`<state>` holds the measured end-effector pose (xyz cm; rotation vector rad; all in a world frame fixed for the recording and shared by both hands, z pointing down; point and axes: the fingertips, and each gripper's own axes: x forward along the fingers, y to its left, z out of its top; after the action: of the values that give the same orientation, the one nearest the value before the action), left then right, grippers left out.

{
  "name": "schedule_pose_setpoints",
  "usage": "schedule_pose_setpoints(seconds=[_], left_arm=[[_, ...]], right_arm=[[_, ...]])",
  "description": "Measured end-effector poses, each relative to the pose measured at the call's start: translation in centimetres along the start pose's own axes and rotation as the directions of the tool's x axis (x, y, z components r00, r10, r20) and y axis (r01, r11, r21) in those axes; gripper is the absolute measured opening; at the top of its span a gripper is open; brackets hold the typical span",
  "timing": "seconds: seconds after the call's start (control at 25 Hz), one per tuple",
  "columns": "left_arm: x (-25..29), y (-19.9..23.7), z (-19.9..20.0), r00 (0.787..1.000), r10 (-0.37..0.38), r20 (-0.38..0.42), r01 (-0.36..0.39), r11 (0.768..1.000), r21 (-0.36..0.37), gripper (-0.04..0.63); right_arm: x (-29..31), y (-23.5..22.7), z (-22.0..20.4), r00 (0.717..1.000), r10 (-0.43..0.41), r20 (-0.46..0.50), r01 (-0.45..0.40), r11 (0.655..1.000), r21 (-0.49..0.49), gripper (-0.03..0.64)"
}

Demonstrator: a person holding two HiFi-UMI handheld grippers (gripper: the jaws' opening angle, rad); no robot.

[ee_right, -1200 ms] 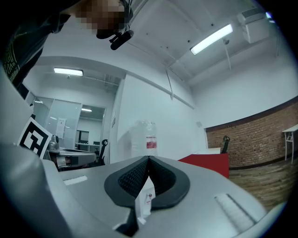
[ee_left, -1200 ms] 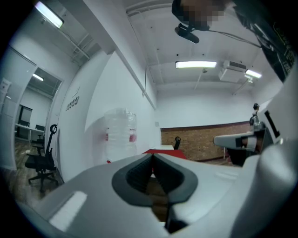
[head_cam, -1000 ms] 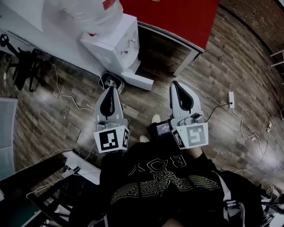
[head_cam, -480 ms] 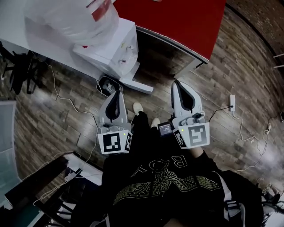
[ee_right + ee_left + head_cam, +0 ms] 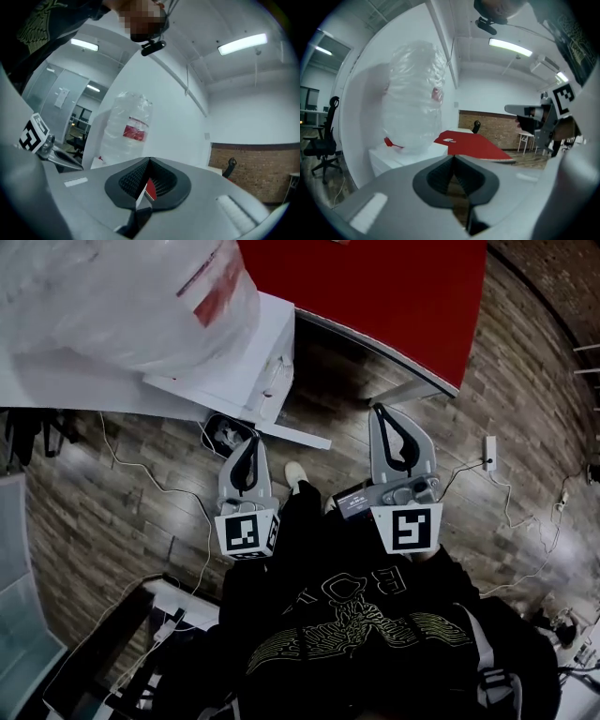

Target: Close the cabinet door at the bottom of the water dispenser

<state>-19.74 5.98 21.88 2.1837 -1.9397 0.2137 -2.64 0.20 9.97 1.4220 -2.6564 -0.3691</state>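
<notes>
Since a swing door likely needs only a shove, both tongs are pinched fully together with nothing in them, the left gripper (image 5: 248,448) and right gripper (image 5: 386,418) held out from the chest as blunt pushers. Just beyond the left tip, the cabinet door (image 5: 298,436) juts open from the foot of the water dispenser (image 5: 246,376), with the red table (image 5: 375,287) farther off
</notes>
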Motion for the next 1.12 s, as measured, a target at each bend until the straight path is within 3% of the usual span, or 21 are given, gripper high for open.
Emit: schedule_pose_setpoints(seconds=[0.16,0.4,0.48,0.64,0.8,1.04,1.12], left_arm=[[3.0,3.1,-4.0,0.996,0.034,-0.082,-0.039,0.997,-0.062,0.008],[6.6,2.6,-12.0,0.982,-0.013,-0.190,-0.013,0.991,-0.135,0.008],[8.0,2.2,-16.2,0.965,-0.010,-0.264,-0.044,0.980,-0.195,0.008],[11.0,1.7,-25.5,0.918,-0.023,-0.396,-0.115,0.940,-0.322,0.008],[12.8,1.3,-34.1,0.860,-0.035,-0.509,-0.166,0.925,-0.343,0.008],[13.5,2.4,-44.5,0.790,0.021,-0.613,-0.384,0.797,-0.467,0.010],[13.9,2.5,-46.8,0.777,0.017,-0.629,-0.429,0.745,-0.510,0.047]], right_arm=[[2.9,0.3,-4.2,0.998,0.024,-0.059,-0.025,0.999,-0.023,-0.002],[5.1,3.0,-12.8,0.977,0.109,-0.182,-0.111,0.994,-0.002,-0.002],[5.3,3.7,-15.9,0.966,0.140,-0.219,-0.136,0.990,0.032,-0.002],[6.4,3.4,-20.5,0.970,0.182,-0.164,-0.168,0.981,0.094,-0.002],[6.4,3.2,-26.0,0.966,0.190,-0.178,-0.169,0.978,0.123,-0.002],[5.6,3.6,-33.9,0.950,0.199,-0.241,-0.158,0.971,0.180,-0.002],[5.1,3.9,-36.3,0.942,0.205,-0.266,-0.154,0.968,0.199,-0.002]])
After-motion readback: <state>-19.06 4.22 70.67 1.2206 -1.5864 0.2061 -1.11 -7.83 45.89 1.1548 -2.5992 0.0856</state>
